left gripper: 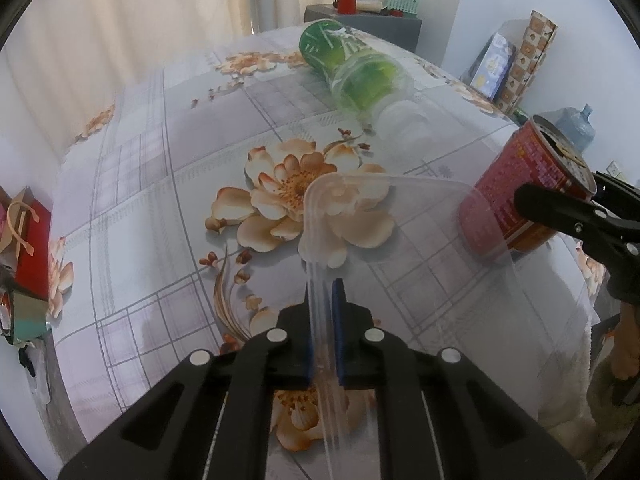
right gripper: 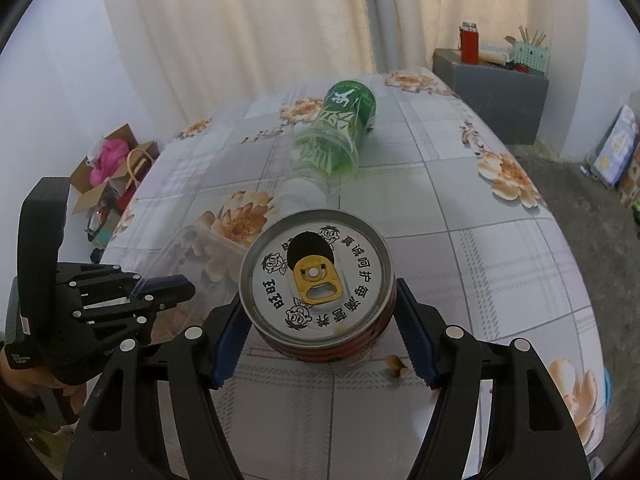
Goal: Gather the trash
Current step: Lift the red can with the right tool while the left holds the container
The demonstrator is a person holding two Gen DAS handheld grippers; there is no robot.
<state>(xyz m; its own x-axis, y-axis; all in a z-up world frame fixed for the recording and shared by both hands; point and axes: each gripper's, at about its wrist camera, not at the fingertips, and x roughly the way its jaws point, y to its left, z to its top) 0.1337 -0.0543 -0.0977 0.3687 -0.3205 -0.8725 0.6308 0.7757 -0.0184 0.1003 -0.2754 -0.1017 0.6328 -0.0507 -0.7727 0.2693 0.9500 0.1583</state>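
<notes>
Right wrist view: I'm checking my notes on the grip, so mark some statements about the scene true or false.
1. The right gripper holds a red can. True.
2. The can's tab opening is sealed. False: it is open.
3. The green bottle stands upright. False: it lies on its side on the table.
4. The left gripper is shut on a clear plastic container. True.

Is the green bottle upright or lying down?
Lying down: the green bottle rests on its side on the table, its clear neck end toward the red can.
</notes>
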